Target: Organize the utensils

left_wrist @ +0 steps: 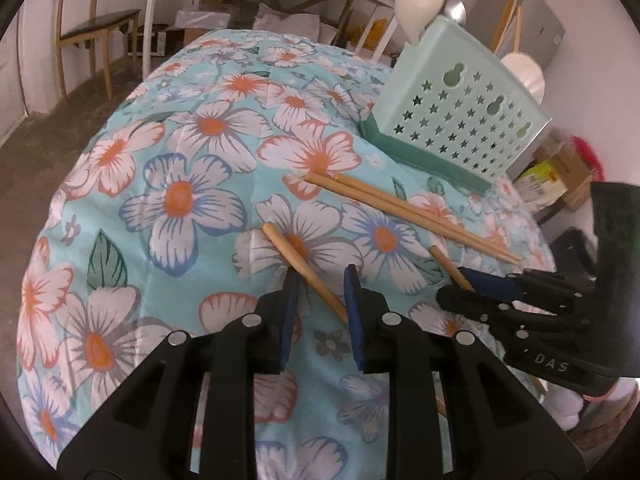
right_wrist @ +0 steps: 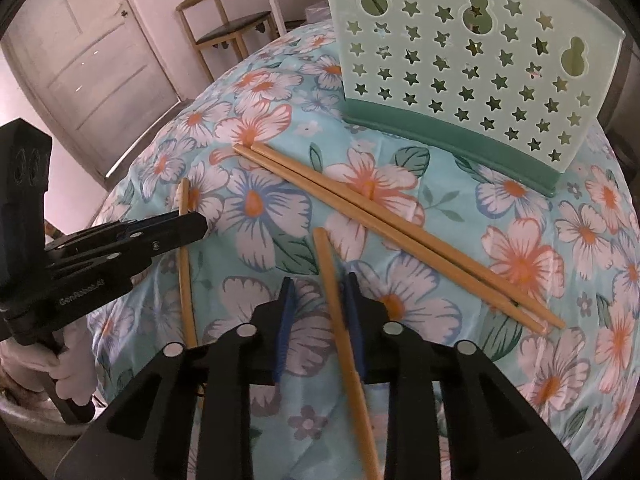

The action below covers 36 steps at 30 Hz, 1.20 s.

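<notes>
Pick-up step of sorting chopsticks: four lie on the floral cloth (left_wrist: 168,200) in front of the pale green utensil holder (left_wrist: 452,120), none in it yet. Left gripper (left_wrist: 322,280) straddles one chopstick (left_wrist: 304,268) with its jaws narrowly apart and a gap showing, so not clamped; right gripper (right_wrist: 318,292) straddles another chopstick (right_wrist: 344,320), which lies against one pad (right_wrist: 352,300) only. Next each needs to close firmly on its stick, lift, and tip it upright into the holder; the pair of chopsticks (right_wrist: 400,232) waits nearby
</notes>
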### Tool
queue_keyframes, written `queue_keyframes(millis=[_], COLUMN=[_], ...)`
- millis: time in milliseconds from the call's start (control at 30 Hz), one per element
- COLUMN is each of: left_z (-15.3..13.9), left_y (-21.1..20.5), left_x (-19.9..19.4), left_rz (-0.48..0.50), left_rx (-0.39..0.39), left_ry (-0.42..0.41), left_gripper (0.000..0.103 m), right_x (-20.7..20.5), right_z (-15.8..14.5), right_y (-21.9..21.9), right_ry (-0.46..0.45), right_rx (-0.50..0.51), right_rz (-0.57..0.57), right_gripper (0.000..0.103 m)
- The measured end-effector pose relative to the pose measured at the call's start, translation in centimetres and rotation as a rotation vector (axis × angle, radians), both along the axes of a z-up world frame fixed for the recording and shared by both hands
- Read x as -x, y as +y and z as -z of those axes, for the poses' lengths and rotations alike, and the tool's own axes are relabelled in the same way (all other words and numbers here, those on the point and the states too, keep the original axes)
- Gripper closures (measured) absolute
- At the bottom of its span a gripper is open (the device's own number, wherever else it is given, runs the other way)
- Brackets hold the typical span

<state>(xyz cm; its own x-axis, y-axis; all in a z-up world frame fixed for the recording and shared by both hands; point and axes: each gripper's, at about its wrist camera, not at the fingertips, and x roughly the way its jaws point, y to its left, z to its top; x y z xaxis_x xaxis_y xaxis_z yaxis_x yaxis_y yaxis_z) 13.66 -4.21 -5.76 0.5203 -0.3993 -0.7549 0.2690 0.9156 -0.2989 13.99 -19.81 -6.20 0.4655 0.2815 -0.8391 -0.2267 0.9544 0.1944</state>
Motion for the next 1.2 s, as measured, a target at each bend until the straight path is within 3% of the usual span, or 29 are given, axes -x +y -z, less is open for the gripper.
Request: queue_keyframes(millis=[200, 333, 500, 633, 800, 967, 1200], left_z=[-0.2, -0.4, -1.7, -4.7, -8.6, -13.9, -22.5], left_y=[-2.1, -3.0, -2.7, -1.7, -1.5, -2.6, -5.9], left_x=[0.7, 0.8, 0.7, 1.4, 2.4, 2.4, 0.0], left_rz=[-0.055, -0.100, -0.169, -0.232, -0.239, -0.173, -0.053], left_rx=[-0.158, -0.235, -0.251, -0.171, -0.085, -0.036, 0.083], left_ry=[-0.042, -0.048, -0.045, -0.072, -0.131, -0.260, -0.512], left_gripper=[0.080, 0.081, 0.098, 0.098, 0.098, 0.098, 0.098], right_x=[0.2, 0.1, 0.2, 0.4, 1.2, 3.0, 5.3], right_z=[-0.1, -0.2, -1.3, -3.2, -5.5, -8.3, -12.3], right_y=[-2.1, -3.2, -4.8, -6.3, -9.2, -13.5, -18.3], right_ry=[0.028, 0.047, 0.040, 0.003, -0.055, -0.161, -0.296], right_rx=[-0.097, -0.197, -0.298, -0.334, -0.397, -0.465, -0.508], right_rz=[-0.055, -0.091, -0.109, -0.104, -0.048, 0.084, 0.199], right_gripper=[0.095, 0.096, 0.096, 0.096, 0.096, 0.096, 0.096])
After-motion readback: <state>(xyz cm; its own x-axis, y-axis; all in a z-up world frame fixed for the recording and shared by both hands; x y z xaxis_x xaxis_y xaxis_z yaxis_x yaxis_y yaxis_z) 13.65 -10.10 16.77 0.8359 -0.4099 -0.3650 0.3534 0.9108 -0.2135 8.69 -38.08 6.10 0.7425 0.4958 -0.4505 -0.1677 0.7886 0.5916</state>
